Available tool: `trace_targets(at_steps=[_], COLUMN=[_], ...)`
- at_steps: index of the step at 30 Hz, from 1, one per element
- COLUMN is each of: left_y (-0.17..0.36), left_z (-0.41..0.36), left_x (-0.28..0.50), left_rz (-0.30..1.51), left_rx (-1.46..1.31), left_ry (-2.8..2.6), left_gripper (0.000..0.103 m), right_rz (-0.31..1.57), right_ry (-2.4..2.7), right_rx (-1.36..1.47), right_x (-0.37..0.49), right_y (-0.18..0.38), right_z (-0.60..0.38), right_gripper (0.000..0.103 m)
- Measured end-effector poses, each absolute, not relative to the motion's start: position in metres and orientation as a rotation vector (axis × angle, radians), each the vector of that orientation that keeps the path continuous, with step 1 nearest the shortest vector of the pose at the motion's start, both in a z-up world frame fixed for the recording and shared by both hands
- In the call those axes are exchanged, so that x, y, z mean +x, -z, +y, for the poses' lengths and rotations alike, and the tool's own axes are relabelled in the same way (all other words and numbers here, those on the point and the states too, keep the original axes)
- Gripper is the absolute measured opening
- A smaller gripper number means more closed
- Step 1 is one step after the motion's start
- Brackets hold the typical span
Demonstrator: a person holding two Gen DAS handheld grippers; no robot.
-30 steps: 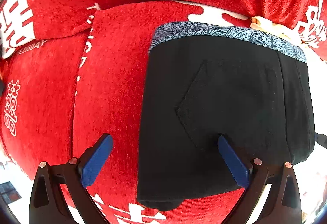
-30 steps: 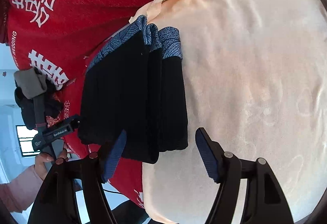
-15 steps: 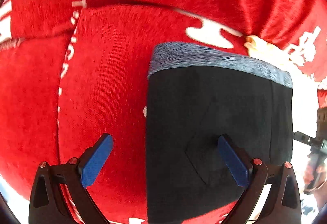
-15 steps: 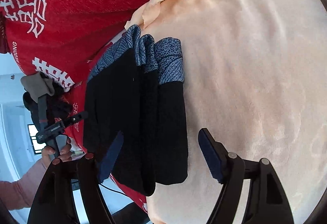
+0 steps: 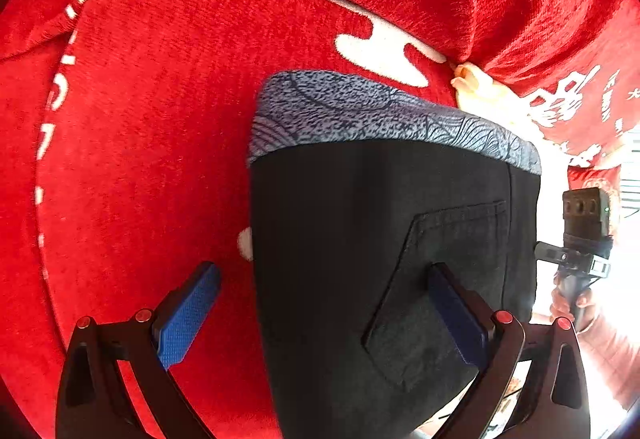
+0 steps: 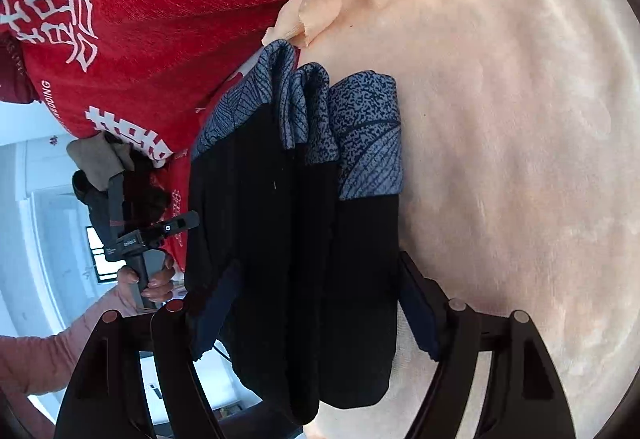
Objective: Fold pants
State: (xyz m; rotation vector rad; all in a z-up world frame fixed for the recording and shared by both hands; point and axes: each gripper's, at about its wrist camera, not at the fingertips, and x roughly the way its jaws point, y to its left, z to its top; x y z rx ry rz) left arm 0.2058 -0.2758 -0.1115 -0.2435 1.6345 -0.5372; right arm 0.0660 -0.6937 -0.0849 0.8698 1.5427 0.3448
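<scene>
**Ana:** Both tongs look spread wide to me. Left tongs (image 5: 320,315) have one blue pad out over the red blanket (image 5: 152,143) and the other over the pants (image 5: 380,239), with nothing pinched between them.

**Ben:** Same for the right tongs (image 6: 316,313). Their pads stand apart on either side of the folded stack, one by each long edge. I can't say whether they touch the cloth, but they are not clamped on it.

**Ana:** Where do the pants sit, exactly?

**Ben:** Folded into a narrow black bundle with the grey patterned waistband (image 5: 384,115) at the far end. In the right wrist view you can see several layers stacked, three waistband edges side by side. The bundle straddles the line where the red blanket meets the peach towel (image 6: 500,119).

**Ana:** Why straddle the bundle with open tongs?

**Ben:** My guess is that the right tongs are lined up with the bundle's width, either to square up the edges or to take hold of the near end for one more fold toward the waistband.

**Ana:** And the left?

**Ben:** Placed over the bundle's left edge, back pocket (image 5: 444,287) facing up, probably ready to steady that side. The folding looks nearly done to me.

**Ana:** Any risk?

**Ben:** The layers could slide apart if only the top one gets caught.
</scene>
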Motion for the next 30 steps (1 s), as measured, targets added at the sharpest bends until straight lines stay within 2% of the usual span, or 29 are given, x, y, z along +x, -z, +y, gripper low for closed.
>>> trace_targets(at_steps=[10, 11, 13, 15, 18, 19, 21, 30], left_y=[0.111, 0.110, 0.106, 0.095, 0.080, 0.076, 0.068, 0.030], left_z=[-0.307, -0.305, -0.306, -0.310, -0.313, -0.311, -0.307, -0.285], left_x=[0.206, 0.205, 0.203, 0.199, 0.194, 0.193, 0.191, 0.161], left_rz=[1.575, 1.575, 1.568, 1.549, 1.532, 1.533, 1.539, 1.512], left_rx=[-0.212, -0.217, -0.228, -0.204, -0.172, -0.176, -0.188, -0.113], left_ry=[0.550, 0.545, 0.542, 0.554, 0.567, 0.568, 0.569, 0.590], left_gripper=[0.103, 0.100, 0.091, 0.077, 0.065, 0.065, 0.062, 0.062], right_rz=[1.521, 1.527, 1.535, 1.530, 1.509, 1.498, 1.480, 1.424], right_ry=[-0.347, -0.335, -0.316, -0.316, -0.315, -0.311, -0.318, -0.370], right_rx=[0.948, 0.936, 0.920, 0.913, 0.921, 0.938, 0.979, 0.987], right_x=[0.066, 0.065, 0.066, 0.066, 0.067, 0.066, 0.064, 0.048], right_y=[0.096, 0.095, 0.092, 0.087, 0.077, 0.073, 0.065, 0.016], right_z=[-0.697, -0.697, -0.694, -0.692, -0.687, -0.688, -0.690, -0.648], right_gripper=[0.078, 0.077, 0.066, 0.058, 0.050, 0.045, 0.044, 0.044])
